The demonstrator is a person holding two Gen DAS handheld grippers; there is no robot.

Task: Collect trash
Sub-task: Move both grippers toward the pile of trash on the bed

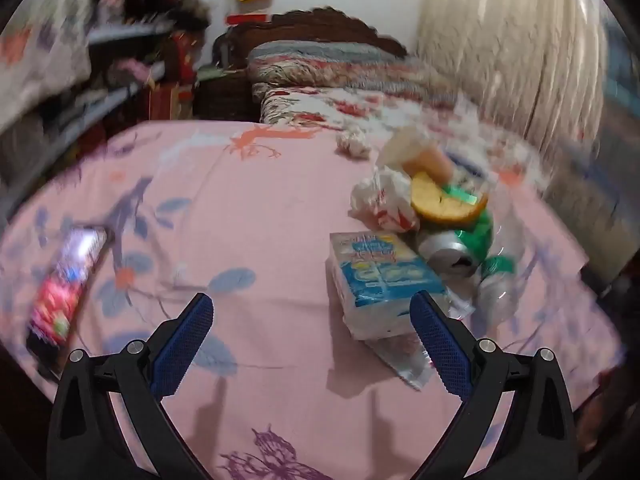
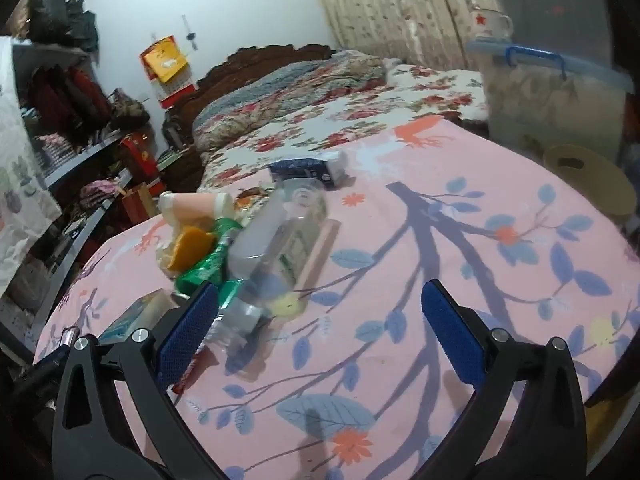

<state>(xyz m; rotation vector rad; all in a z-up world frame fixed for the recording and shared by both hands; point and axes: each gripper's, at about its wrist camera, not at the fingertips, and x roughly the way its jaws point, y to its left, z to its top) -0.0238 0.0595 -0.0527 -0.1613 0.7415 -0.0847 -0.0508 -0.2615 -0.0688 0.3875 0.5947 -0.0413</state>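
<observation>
A round table draped in a pink cloth printed with blue leaves and branches (image 1: 260,184) is seen from both wrist cameras, and a heap of trash is gathered on it. Taking the crushed green and silver drink can (image 1: 460,246) as the landmark, a blue and white packet of tissues (image 1: 380,276) lies just in front of it, touching or nearly so; a curved piece of orange peel (image 1: 440,202) rests on top of it; a crumpled white and red plastic wrapper (image 1: 384,200) sits just to its left; and a clear plastic bottle (image 2: 280,240) lies against it on the other side. A toppled cup, possibly paper, (image 1: 424,156) is seen behind the can, though blur leaves its material uncertain. Well left of the can, a glossy red and dark snack packet (image 1: 64,288) lies near the table edge. The left gripper (image 1: 312,336) is held wide apart with nothing between its blue pads, its right finger just in front of the tissue packet. The right gripper (image 2: 320,332) is likewise spread wide and empty, the bottle lying just beyond its left finger.
</observation>
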